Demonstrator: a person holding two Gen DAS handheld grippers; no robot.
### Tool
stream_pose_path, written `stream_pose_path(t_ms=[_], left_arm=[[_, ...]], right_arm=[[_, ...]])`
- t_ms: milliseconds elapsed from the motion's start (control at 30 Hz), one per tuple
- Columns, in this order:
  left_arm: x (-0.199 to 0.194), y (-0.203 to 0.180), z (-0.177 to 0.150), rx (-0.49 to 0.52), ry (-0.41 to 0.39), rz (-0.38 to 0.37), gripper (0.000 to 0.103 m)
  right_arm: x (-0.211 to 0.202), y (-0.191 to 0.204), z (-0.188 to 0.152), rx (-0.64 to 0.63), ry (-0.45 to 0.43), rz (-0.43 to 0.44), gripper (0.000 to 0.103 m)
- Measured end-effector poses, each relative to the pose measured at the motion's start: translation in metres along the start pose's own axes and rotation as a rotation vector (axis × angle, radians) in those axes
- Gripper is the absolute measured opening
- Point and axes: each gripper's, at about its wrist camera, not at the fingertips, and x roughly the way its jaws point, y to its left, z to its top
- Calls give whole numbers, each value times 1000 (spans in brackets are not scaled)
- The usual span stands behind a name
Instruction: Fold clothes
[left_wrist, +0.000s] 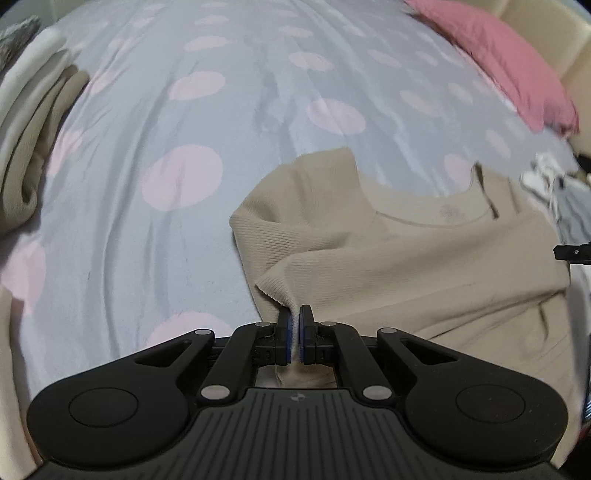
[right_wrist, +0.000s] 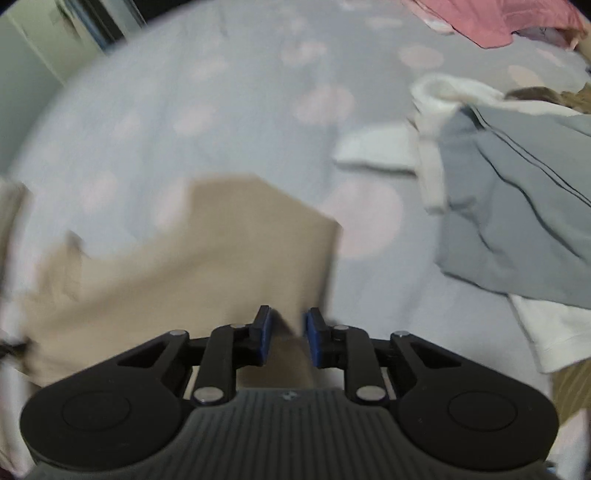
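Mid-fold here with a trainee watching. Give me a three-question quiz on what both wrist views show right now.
1. True or false: the left tongs are shut on the beige top.
2. Multiple choice: how do the right tongs stand? A) clamped shut on a white towel B) jaws apart, with beige cloth between the pads but not pressed C) out of view
3. Fill in: in the right wrist view, the heap at the right edge has a ____ garment with thin dark stripes on top.

Key: 1 true; 2 B; 3 grey.
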Motion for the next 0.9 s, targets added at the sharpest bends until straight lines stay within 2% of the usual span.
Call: stream_pose_path(t_ms=[200,333,467,667,700,800,900], left_arm=[[-1,6,0,-24,0,-23,3],[-16,11,-1,-47,-22,-40,6],[-40,15,-4,-66,-75,-75,7],[-42,-12,-10,41,-129,-131,7],[-37,-17,-11,56,-125,-128,7],[-13,-24,-16,86,-48,-93,7],[3,-25,-20,103,3,-77,7]], right_arm=[[-13,-12,2,33,-27,-76,24],[-32,-17,-2,54,-59,-13,25],[-48,3,-8,-27,-110,61,25],[-31,33,-15,-128,-87,100,24],[-26,36,-16,-143,-71,91,24],[-9,40,-23,-176,-4,63,20],[-7,38,-27,-206,6,60,17]])
